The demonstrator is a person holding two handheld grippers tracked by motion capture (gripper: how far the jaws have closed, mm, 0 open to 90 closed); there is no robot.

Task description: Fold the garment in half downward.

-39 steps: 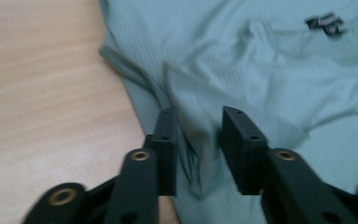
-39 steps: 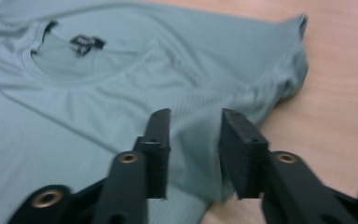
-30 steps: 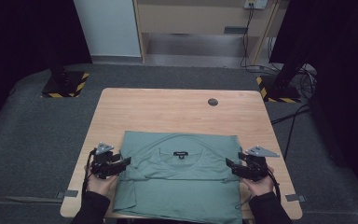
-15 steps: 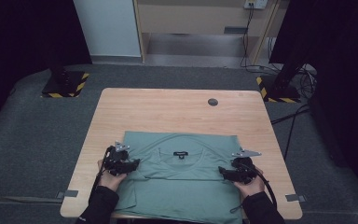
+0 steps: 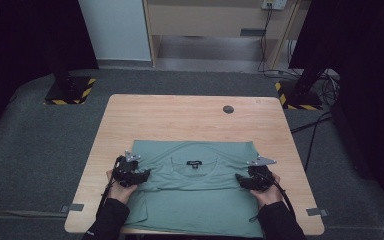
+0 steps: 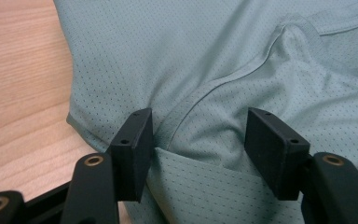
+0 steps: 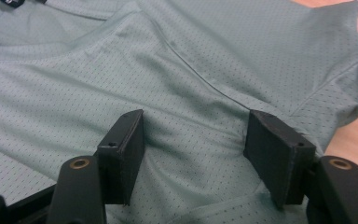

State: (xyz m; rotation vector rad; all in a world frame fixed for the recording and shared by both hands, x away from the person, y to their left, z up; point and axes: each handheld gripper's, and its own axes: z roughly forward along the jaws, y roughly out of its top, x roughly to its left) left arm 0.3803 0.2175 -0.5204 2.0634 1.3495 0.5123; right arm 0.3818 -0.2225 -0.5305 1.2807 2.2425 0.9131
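T-shirt (image 5: 200, 195) lay flat on the near half of the table (image 5: 180, 117). Left gripper (image 6: 198, 140) and right gripper (image 7: 193, 149) rested at its shoulders, jaws spread astride loose fabric; the left's had just been opening. Folding appeared in hand; pinching each shoulder likely follows.

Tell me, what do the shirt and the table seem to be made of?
Shirt: probably a thin sports knit, grey-green, matte with a slight sheen; rows of tiny holes cover it and it creases softly. Table: looks like light wood or wood-look laminate, smooth, with grain lines; which of the two is unclear.
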